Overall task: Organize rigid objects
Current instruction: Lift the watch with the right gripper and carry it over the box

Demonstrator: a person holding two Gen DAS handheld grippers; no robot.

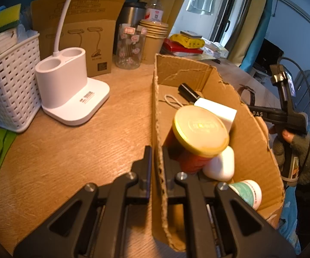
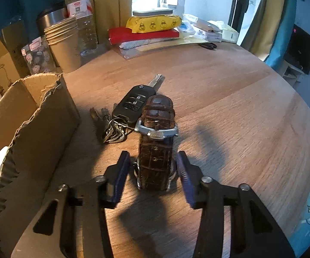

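Note:
A torn cardboard box point(image 1: 247, 142) stands on the wooden table and holds a yellow-lidded red jar point(image 1: 200, 128), a white block point(image 1: 217, 109), a white oval case point(image 1: 220, 164), a black marker point(image 1: 188, 92) and a green-and-white tub point(image 1: 248, 192). My left gripper point(image 1: 157, 150) is shut on the box's left wall point(image 1: 158, 107). In the right wrist view a brown leather watch point(image 2: 156, 150) stands on the table to the right of the box point(image 2: 36, 118). My right gripper point(image 2: 153, 154) straddles the watch, with a small gap at each blue pad. A car key point(image 2: 133, 105) on a key ring point(image 2: 116, 131) lies just behind the watch.
Left of the box stand a white lamp base point(image 1: 68, 94) and a white woven basket point(image 1: 10, 90). Paper cups point(image 2: 63, 47), a patterned glass point(image 1: 130, 47), a steel mug point(image 1: 133, 14) and a water bottle point(image 2: 82, 15) line the back. Books and packets point(image 2: 150, 32) lie far back. The table edge point(image 2: 301, 111) curves on the right.

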